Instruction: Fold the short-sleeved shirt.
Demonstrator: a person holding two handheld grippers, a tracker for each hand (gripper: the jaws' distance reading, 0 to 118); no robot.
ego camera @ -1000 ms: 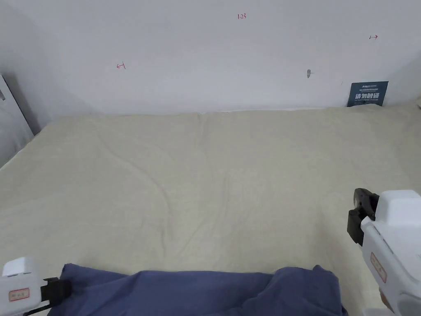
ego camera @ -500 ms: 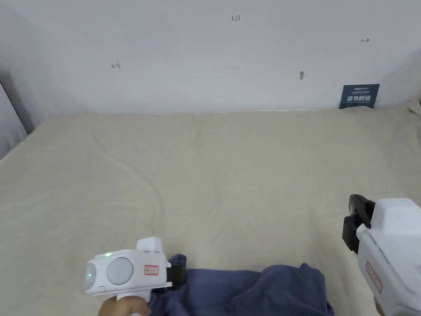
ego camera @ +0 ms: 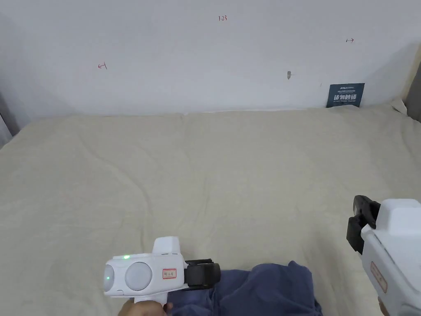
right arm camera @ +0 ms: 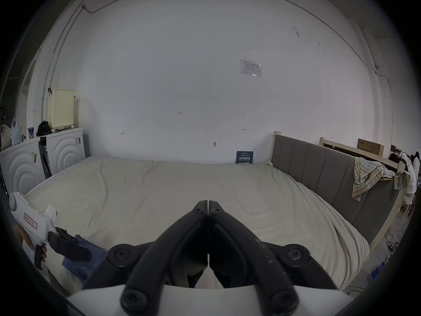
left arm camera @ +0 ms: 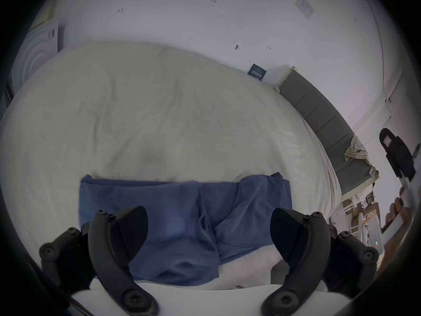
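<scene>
**Head view: shirt partly gathered, fold not finished**

Head view: the blue shirt (ego camera: 263, 290) lies bunched at the near edge of the bed (ego camera: 205, 173), the left gripper (ego camera: 205, 275) just over its left part. The right gripper (ego camera: 358, 224) hovers well apart to the right. Far bed lies bare.

Left gripper view: jaws spread wide above the shirt (left arm camera: 182, 218), holding nothing; layers overlap unevenly, so I judge smoothing and more folds remain.

Right gripper view: the right gripper (right arm camera: 208, 203) is closed on nothing; a headboard (right arm camera: 319, 172) bounds the right side.
</scene>
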